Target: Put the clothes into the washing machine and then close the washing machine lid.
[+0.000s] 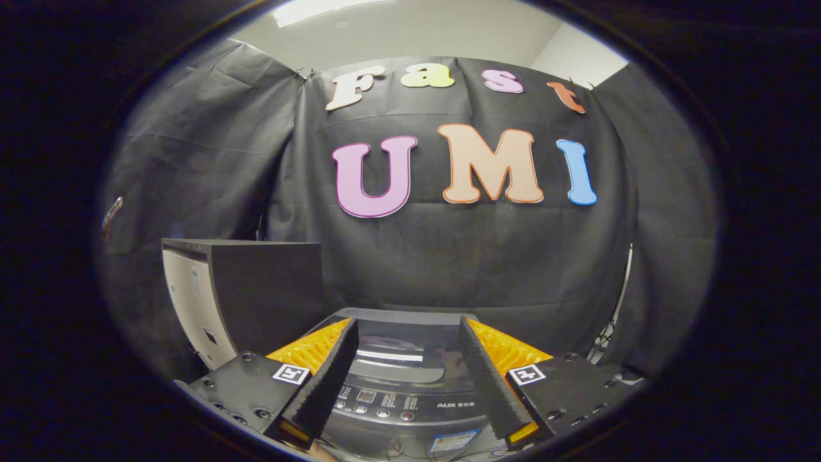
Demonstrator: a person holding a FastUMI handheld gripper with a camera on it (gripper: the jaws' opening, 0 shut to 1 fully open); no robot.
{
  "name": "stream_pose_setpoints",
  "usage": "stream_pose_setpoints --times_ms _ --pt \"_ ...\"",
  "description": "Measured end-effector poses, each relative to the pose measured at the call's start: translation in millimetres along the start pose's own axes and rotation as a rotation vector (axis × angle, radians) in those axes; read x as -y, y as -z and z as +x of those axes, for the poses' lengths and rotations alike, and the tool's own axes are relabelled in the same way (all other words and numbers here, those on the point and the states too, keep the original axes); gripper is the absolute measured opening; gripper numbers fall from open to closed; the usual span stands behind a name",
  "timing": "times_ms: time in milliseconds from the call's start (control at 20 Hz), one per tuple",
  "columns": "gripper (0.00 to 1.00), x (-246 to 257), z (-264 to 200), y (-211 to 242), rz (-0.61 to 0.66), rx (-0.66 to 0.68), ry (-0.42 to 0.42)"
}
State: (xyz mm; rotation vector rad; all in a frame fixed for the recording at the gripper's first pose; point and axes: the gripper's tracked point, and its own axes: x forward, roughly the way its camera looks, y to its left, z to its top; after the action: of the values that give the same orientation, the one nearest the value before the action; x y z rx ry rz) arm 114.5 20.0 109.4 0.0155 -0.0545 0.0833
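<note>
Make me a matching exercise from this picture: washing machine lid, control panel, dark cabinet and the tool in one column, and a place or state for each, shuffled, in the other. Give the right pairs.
Things:
1. washing machine lid
2. control panel
3. dark cabinet
4. tool

Places or states:
A. stands beside the washing machine, against the booth wall
B. open, fingers spread wide with nothing between them, held above the machine
C. lies down flat on top of the machine, glossy
D. row of buttons on the machine's near edge, between the fingers

Pairs: 1-C, 2-D, 3-A, 4-B
</note>
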Motion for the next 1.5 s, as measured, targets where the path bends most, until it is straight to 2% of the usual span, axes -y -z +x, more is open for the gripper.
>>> stream_pose_setpoints --times_ms 300,650,1150,1500 --pt "0.97 4.2 -27.6 35.1 -0.035 0.087 -0.032" --pt "0.97 9.0 -44.9 96.8 -0.039 0.015 -0.016" --pt "0.97 17.8 -56.5 128.7 -0.026 -0.070 0.037" --pt "0.97 23.8 -60.1 129.6 -0.025 -0.082 0.076"
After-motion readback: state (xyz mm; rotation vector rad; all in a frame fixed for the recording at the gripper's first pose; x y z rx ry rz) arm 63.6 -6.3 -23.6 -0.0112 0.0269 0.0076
